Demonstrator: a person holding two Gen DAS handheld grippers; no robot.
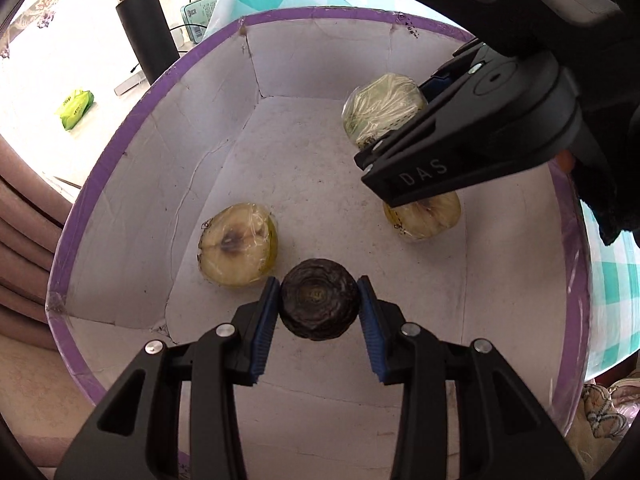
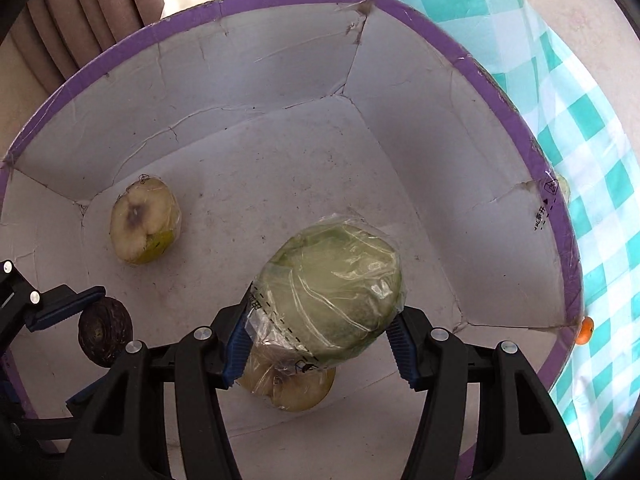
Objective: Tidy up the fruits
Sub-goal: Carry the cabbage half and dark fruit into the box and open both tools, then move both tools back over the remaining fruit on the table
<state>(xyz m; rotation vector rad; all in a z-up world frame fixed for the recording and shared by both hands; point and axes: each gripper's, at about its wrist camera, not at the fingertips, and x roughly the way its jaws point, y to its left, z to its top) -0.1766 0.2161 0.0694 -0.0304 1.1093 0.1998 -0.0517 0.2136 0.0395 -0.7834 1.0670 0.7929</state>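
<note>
A white cardboard box with a purple rim [image 1: 120, 152] [image 2: 280, 0] holds the fruit. My left gripper [image 1: 319, 304] is shut on a dark round fruit [image 1: 319, 304] just above the box floor; it also shows in the right wrist view [image 2: 105, 332]. My right gripper [image 2: 320, 328] [image 1: 404, 128] is shut on a plastic-wrapped green fruit [image 2: 332, 280] [image 1: 380, 108] held over the box. A wrapped halved apple [image 1: 238, 245] [image 2: 144, 220] lies cut side up on the floor. Another wrapped half [image 1: 424, 216] [image 2: 292, 388] lies under the right gripper.
The box stands on a teal-and-white checked cloth [image 2: 592, 140]. A small orange fruit [image 2: 585, 330] lies on the cloth outside the box. A black bottle [image 1: 146, 36] and a green packet [image 1: 76, 108] stand on the bright surface beyond. Curtains [image 1: 24, 216] hang left.
</note>
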